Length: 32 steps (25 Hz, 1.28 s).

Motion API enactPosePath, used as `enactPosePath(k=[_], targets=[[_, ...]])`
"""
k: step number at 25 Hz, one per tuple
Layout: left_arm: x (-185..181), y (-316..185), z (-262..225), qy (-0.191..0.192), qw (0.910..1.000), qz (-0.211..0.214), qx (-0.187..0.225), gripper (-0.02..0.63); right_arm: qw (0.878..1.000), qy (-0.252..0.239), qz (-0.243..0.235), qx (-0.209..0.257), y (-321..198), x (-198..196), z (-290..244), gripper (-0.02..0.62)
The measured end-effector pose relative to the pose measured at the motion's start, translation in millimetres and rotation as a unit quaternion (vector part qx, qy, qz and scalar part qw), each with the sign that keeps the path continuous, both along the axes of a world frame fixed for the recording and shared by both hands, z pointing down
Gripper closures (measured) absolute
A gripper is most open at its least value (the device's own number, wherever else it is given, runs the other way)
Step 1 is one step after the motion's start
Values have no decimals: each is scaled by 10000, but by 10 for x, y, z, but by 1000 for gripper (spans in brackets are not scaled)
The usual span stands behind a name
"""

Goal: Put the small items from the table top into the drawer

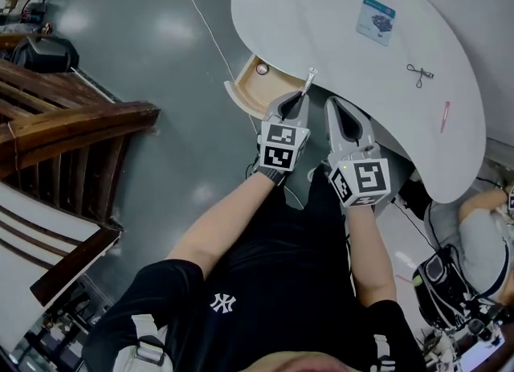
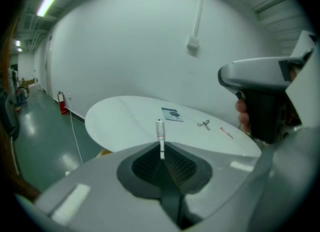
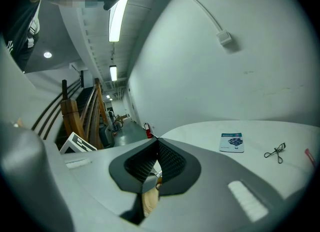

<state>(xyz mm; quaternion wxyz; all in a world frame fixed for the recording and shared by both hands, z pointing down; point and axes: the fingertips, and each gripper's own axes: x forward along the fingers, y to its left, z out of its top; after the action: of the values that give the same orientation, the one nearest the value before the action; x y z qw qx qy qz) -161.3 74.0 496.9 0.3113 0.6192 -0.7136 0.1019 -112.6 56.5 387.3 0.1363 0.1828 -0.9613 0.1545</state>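
My left gripper [image 1: 300, 99] is shut on a small white tube [image 1: 309, 79], which stands up from the jaw tips [image 2: 160, 135] over the table's near edge. Just left of it an open wooden drawer [image 1: 250, 89] holds a small round item [image 1: 262, 68]. My right gripper [image 1: 332, 105] sits beside the left one, shut with nothing in it; through the gap behind its jaws I see the drawer's wood [image 3: 148, 202]. On the white table [image 1: 321, 17] lie a blue card [image 1: 376, 19], a small black wire tool [image 1: 419, 74] and a pink pen [image 1: 444, 116].
Dark wooden railings [image 1: 72, 129] stand to the left on the grey floor. A white cable [image 1: 201, 21] runs across the floor towards the table. Another person [image 1: 486, 238] and a dark bag [image 1: 440, 282] are at the right, past the table's end.
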Motion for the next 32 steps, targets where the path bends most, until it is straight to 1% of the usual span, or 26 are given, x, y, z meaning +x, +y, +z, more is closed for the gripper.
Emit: enactPosePath(k=[8,18,26,32], targets=[[-325,271,312,97,9985,-464,-271,577,9994,130,-291,-165,143,-255,224,572],[-564,530,812,352,9920,-996,-697,577,9982,328,-412,-284,206,-348,426,572],[-705,580,1122,497,9871,-1211,-925,577,9978,467,-304,-350,203,-273,525,572],[-756,555,1305,514,9855,-1220,-1065,577,9976,540,-185,-382,171,-180,603,572]])
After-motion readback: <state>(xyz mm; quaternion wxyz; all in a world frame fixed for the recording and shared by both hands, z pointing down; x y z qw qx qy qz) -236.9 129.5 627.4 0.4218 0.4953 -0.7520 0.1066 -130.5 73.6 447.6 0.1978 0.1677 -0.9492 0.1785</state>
